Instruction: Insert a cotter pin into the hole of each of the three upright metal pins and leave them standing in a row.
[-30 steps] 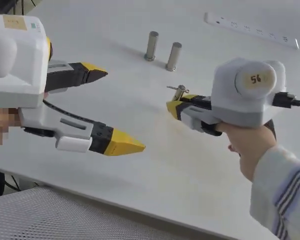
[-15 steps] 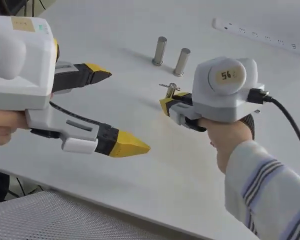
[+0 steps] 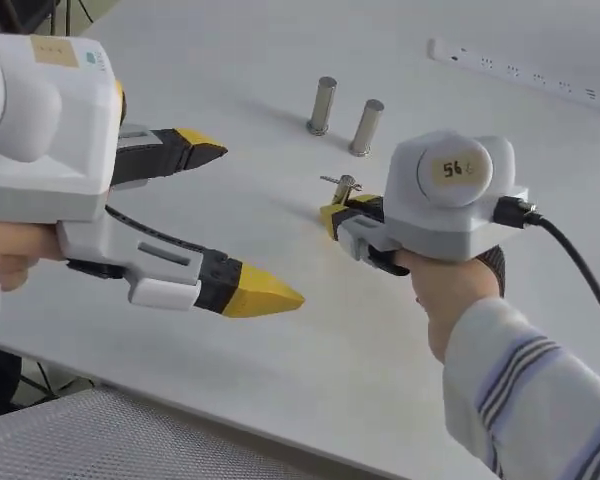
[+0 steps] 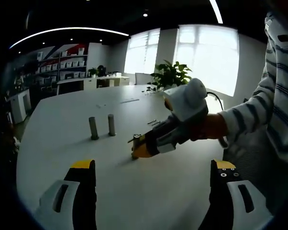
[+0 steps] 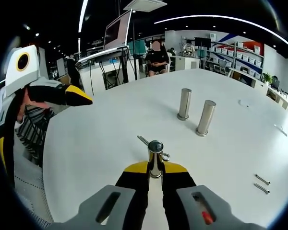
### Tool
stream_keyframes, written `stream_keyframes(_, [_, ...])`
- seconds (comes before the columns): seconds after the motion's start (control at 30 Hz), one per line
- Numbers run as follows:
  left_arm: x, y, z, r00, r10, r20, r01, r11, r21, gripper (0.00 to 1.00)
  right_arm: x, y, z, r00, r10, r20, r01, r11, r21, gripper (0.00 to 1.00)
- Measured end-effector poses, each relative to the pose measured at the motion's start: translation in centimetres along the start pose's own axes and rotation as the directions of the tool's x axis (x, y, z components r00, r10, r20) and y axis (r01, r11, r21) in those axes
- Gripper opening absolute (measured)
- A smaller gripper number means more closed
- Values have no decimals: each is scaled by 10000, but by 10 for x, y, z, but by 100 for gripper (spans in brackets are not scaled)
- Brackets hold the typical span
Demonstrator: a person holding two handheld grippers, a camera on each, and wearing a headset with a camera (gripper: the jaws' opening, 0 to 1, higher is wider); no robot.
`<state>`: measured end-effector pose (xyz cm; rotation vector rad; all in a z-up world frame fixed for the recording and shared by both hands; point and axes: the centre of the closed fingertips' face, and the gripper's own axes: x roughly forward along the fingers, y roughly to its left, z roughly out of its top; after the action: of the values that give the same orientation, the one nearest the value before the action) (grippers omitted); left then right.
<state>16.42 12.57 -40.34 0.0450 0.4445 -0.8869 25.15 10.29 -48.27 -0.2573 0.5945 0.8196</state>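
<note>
The right gripper [image 3: 335, 215] is shut tight on the lower body of a metal pin [image 5: 155, 152], which stands upright between its yellow tips just above or on the table [image 3: 280, 390]; I cannot tell whether its foot touches. A cotter pin [image 5: 144, 141] already sits crosswise through the hole near the pin's top, with its loop on the right and its legs poking out to the left. The left gripper [image 3: 230, 220] hangs near the left with its jaws spread wide and nothing between them. Farther off stand one bare pin [image 5: 184, 103] and a second bare pin [image 5: 205, 117], close together and upright. Spare cotter pins [image 5: 262, 180] lie flat at the near right. The metal pins look solid, stiff and smooth, so they probably slip or topple easily and are best held low on the shaft, clear of the hole. The cotter pins look thin, light and springy, likely to skid on the table, and are best pinched by the looped head so the legs lead into the hole.
</note>
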Motion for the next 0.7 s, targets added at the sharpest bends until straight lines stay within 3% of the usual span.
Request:
stream_keyframes(0.37, [-1,5,-5,9998,146,-157,-147,9999,-37,99,0,2,2,9995,-189,239,196,9994,-300,5])
stream_keyframes(0.43, [-1,5,-5,9997,154,-215,-154,9999,-44,99,0,7,-1,9999,-66,100,64,9997,241,11])
stream_keyframes(0.53, [-1,4,-5,9995,152,-285,-153,9999,-24,99,-2,7,-1,9999,-77,75,76,9999,143,19])
stream_keyframes(0.7, [-1,4,-2,9994,141,-320,-141,9999,11,99,-12,7,1,9999,-51,109,47,9994,351,21])
